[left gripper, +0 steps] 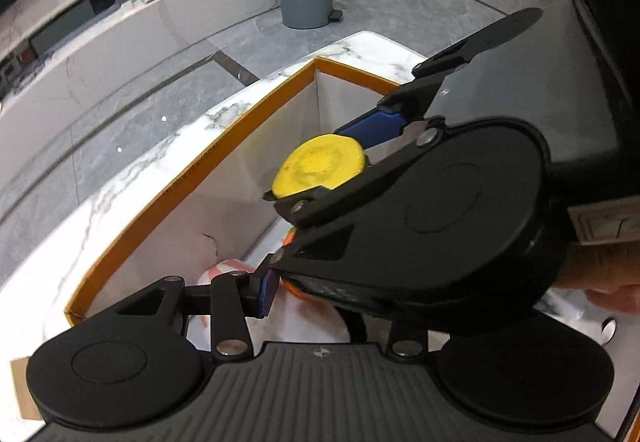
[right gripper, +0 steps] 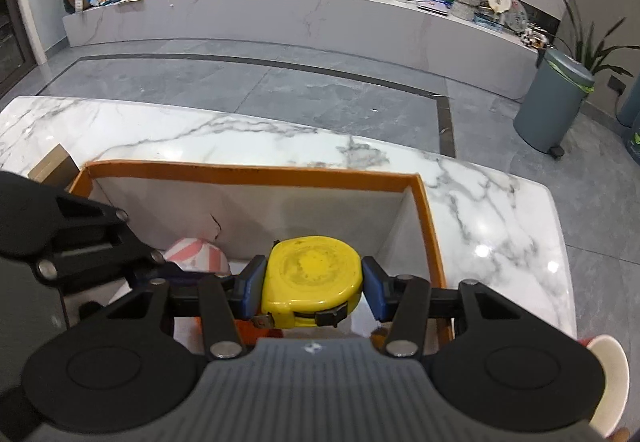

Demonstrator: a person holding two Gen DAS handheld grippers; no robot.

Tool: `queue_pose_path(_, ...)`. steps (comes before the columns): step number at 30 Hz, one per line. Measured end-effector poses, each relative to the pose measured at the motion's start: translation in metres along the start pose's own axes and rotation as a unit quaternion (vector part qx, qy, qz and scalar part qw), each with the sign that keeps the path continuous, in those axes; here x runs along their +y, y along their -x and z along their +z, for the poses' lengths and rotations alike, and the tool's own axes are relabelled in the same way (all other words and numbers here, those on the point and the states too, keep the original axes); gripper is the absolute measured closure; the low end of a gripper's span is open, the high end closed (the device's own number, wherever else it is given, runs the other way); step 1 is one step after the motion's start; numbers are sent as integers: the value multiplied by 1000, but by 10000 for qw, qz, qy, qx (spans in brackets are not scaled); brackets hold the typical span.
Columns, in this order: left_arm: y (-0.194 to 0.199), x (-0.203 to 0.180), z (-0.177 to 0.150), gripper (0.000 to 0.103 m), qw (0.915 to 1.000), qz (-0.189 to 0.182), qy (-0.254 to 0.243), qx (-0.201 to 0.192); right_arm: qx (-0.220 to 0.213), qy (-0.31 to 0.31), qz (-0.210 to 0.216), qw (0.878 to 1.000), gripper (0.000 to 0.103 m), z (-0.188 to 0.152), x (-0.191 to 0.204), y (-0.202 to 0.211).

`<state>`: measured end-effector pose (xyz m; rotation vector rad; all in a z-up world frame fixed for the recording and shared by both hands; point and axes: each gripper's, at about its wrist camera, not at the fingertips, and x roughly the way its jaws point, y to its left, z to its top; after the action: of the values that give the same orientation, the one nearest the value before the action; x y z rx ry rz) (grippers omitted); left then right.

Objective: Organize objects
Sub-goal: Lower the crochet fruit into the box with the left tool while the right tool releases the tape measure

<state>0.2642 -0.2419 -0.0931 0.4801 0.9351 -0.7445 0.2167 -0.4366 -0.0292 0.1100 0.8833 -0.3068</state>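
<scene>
My right gripper (right gripper: 313, 289) is shut on a yellow tape measure (right gripper: 313, 284) and holds it over the inside of an orange-rimmed white box (right gripper: 256, 171). The left wrist view shows the same tape measure (left gripper: 320, 166) between the right gripper's blue pads (left gripper: 372, 127), above the box (left gripper: 176, 177). A pink and white ball (right gripper: 200, 256) lies in the box; it also shows in the left wrist view (left gripper: 228, 270). Of my left gripper only the left blue fingertip (left gripper: 266, 292) shows; the right gripper's body hides the other. It sits low in the box beside something orange (left gripper: 294, 288).
The box stands on a white marble table (right gripper: 500, 222). A brown cardboard piece (right gripper: 54, 165) lies left of the box. A white and red cup (right gripper: 608, 382) stands at the right. A grey bin (right gripper: 552, 105) stands on the floor beyond the table.
</scene>
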Motion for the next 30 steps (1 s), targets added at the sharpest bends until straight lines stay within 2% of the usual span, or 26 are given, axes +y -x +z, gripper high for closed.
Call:
queue_pose_path(9, -5, 13, 2, 55, 9991, -25, 405, 135, 47, 496, 68, 9987, 50, 10, 4, -15)
queue_pose_path(11, -6, 14, 3, 41, 9987, -62, 463, 195, 76, 664, 105, 9977, 50, 13, 4, -18)
queue_pose_path(13, -6, 15, 4, 34, 9985, -65, 494, 231, 101, 742, 142, 9971, 51, 15, 3, -20)
queue_pose_path(30, -7, 13, 4, 33, 9985, 151, 462, 244, 84, 865, 118, 9961, 49, 11, 4, -20)
